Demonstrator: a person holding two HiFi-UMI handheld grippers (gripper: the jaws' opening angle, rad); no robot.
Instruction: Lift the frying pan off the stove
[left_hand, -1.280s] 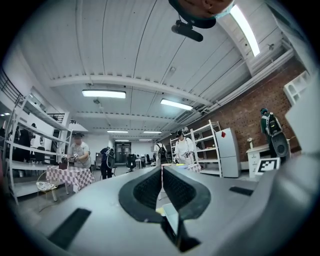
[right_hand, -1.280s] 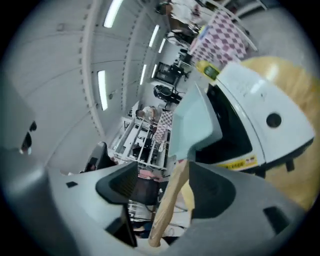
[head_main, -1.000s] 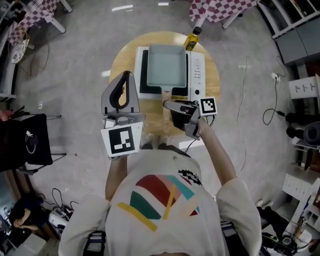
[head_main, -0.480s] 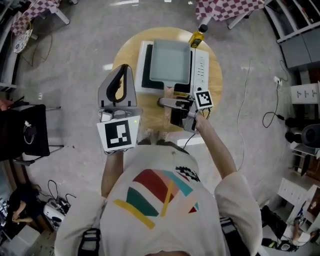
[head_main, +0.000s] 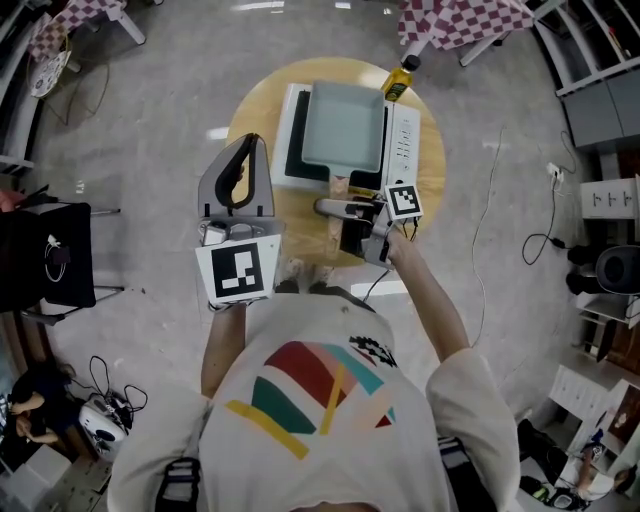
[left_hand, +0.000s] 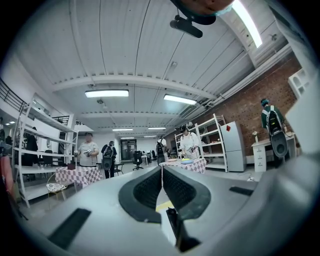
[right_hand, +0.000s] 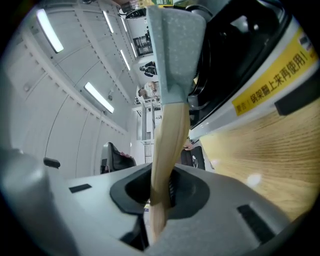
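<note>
A square grey-green frying pan (head_main: 343, 125) sits on the white and black stove (head_main: 400, 140) on a round wooden table (head_main: 300, 215). Its wooden handle (head_main: 340, 186) points toward me. My right gripper (head_main: 335, 207) reaches in from the right across that handle. In the right gripper view the handle (right_hand: 172, 135) runs between the jaws of the right gripper (right_hand: 162, 192), which are closing with the pads against the wood, and the pan (right_hand: 172, 45) rises beyond. My left gripper (head_main: 250, 142) is held up left of the stove. It is shut and empty, as the left gripper view shows (left_hand: 161, 172).
A yellow oil bottle (head_main: 399, 78) stands at the stove's far right corner. A black chair (head_main: 50, 270) is on the floor to the left. Checkered tables (head_main: 460, 18) stand farther back, and cables lie on the floor at the right.
The right gripper's jaws have come together round the pan's handle. The left gripper has stayed raised in the same place.
</note>
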